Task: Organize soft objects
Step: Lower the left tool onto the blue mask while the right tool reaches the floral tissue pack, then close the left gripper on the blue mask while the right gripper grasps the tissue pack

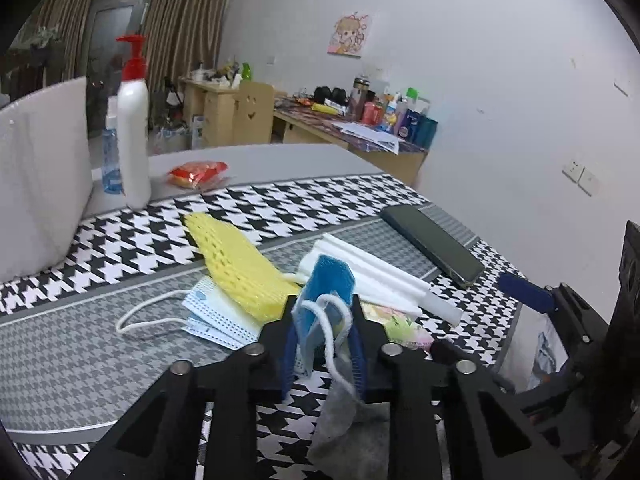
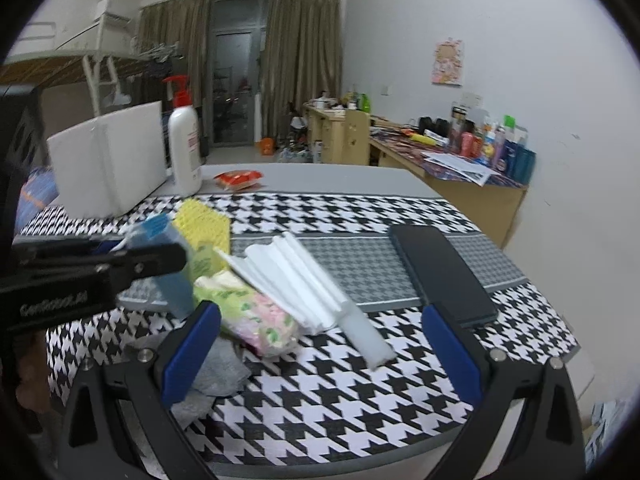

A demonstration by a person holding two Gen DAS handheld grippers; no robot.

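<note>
Risk of dropping: left gripper (image 1: 322, 320) pinched shut on blue face mask (image 1: 326, 300), lifted just above the yellow foam net (image 1: 240, 272), ear loop (image 1: 332, 344) dangling and maybe snagging; right gripper (image 2: 320, 344) wide open, holding nothing, near the white foam sheets (image 2: 304, 280).

A white pump bottle (image 2: 185, 148) stands beside a white box (image 2: 112, 160); a dark phone (image 2: 442, 274) lies apart.

My left gripper (image 2: 160, 256) hides part of the mask (image 2: 168, 248) at centre left; desk clutter (image 2: 484, 140) at upper right is too small to identify.
</note>
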